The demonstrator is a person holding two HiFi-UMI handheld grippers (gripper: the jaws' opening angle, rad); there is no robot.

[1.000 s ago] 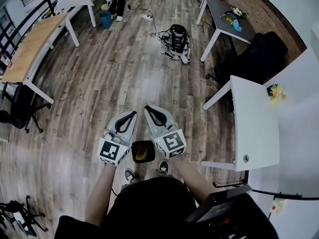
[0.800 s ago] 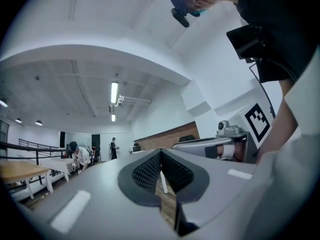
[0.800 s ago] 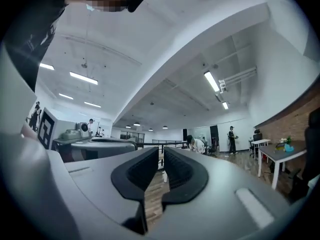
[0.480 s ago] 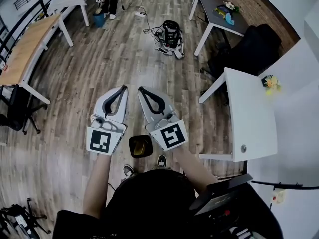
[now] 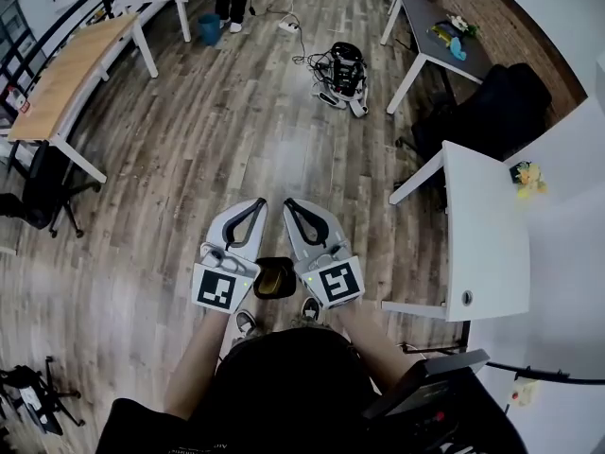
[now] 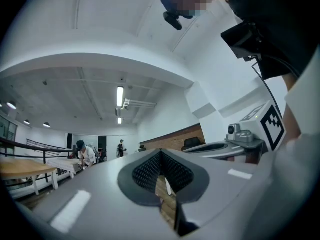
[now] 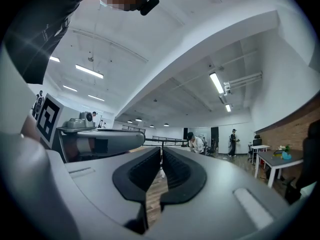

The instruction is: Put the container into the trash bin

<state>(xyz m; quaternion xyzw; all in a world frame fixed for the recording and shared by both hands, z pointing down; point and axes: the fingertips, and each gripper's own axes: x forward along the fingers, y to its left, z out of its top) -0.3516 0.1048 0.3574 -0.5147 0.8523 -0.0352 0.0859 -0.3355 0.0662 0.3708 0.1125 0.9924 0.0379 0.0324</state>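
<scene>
Above the floor [image 5: 180, 159], left gripper [image 5: 259, 203] and right gripper [image 5: 289, 203], jaws together and empty, trash bin [image 5: 274, 278] only in head view

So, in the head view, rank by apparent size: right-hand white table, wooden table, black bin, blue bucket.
1. white table, nearer the camera.
2. wooden table.
3. black bin, close below.
4. blue bucket, far off, so its real size is unsure.

Trash bin [image 5: 258, 274]: small, dark, round, open top, upright on the wood floor [image 5: 189, 159] right below me. Yellowish-brown container [image 5: 276, 280] lies inside it, low in the bin; too small for me to tell its shape.
</scene>
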